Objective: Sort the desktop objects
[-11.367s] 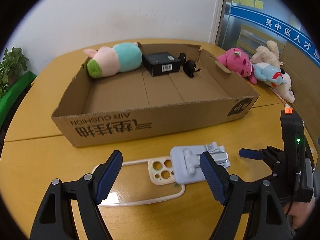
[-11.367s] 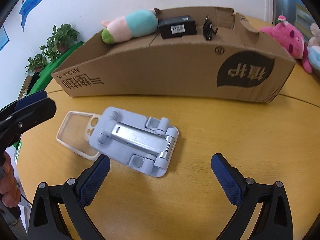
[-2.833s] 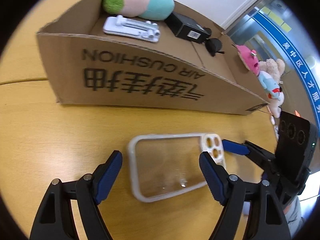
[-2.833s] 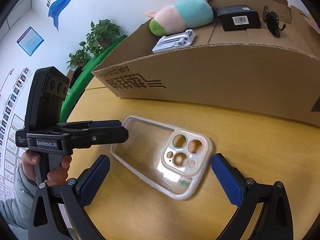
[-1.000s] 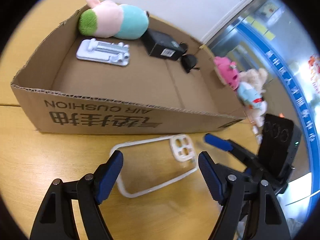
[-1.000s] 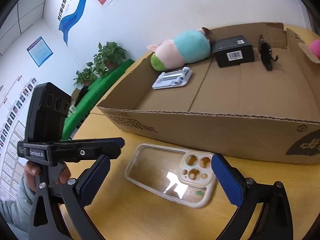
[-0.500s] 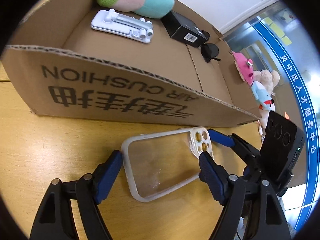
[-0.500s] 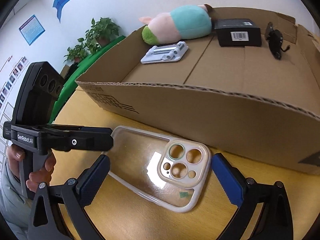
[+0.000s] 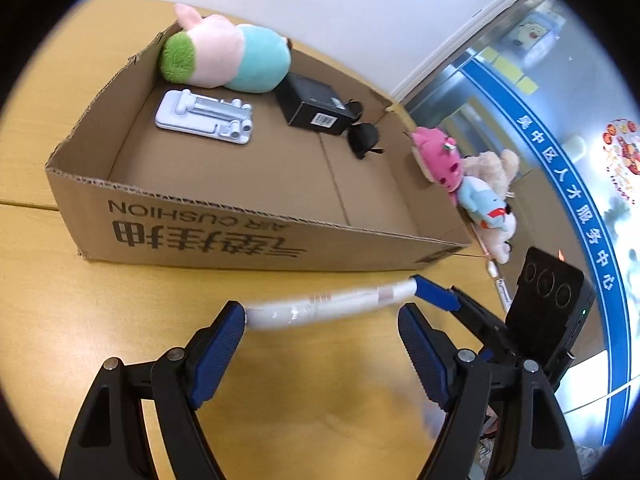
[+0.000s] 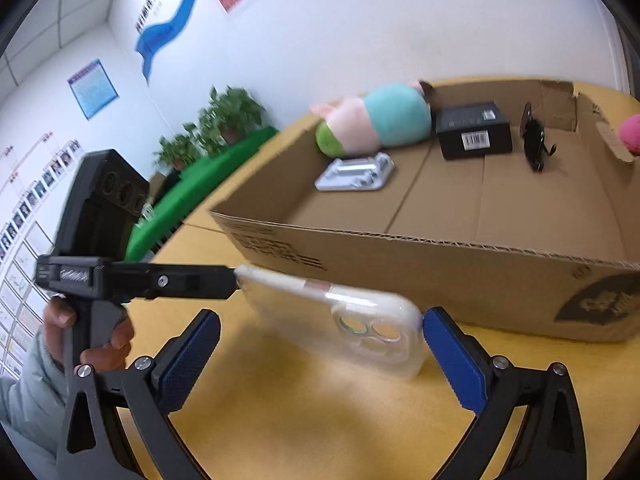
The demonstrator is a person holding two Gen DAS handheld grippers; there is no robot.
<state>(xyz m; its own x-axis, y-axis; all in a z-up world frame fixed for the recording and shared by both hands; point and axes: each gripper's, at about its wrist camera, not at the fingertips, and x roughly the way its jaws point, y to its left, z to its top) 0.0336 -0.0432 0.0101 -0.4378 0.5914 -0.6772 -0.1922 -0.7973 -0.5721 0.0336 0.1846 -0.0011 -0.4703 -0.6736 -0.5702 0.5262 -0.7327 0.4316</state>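
Note:
A clear phone case [image 9: 328, 307] is off the table and tilted on edge, pressed between one finger of my left gripper [image 9: 320, 344] and one finger of my right gripper [image 10: 320, 344]. In the right wrist view the case [image 10: 344, 320] spans from the left gripper's fingertip [image 10: 224, 280] to my right finger [image 10: 448, 352]. Both grippers are spread wide. The cardboard box [image 9: 208, 232] stands behind, holding a grey phone stand [image 9: 204, 117], a plush toy [image 9: 224, 60], a black box [image 9: 314, 106] and a small black item [image 9: 364, 138].
Pink, beige and blue plush toys [image 9: 472, 184] lie on the table right of the box. Potted plants [image 10: 216, 124] and a green surface stand beyond the table's left edge. Yellow wooden tabletop [image 9: 120, 320] lies in front of the box.
The phone case was flat on the table between both grippers; now it is lifted and tipped on edge, squeezed between one finger of each gripper. Both cameras have risen.

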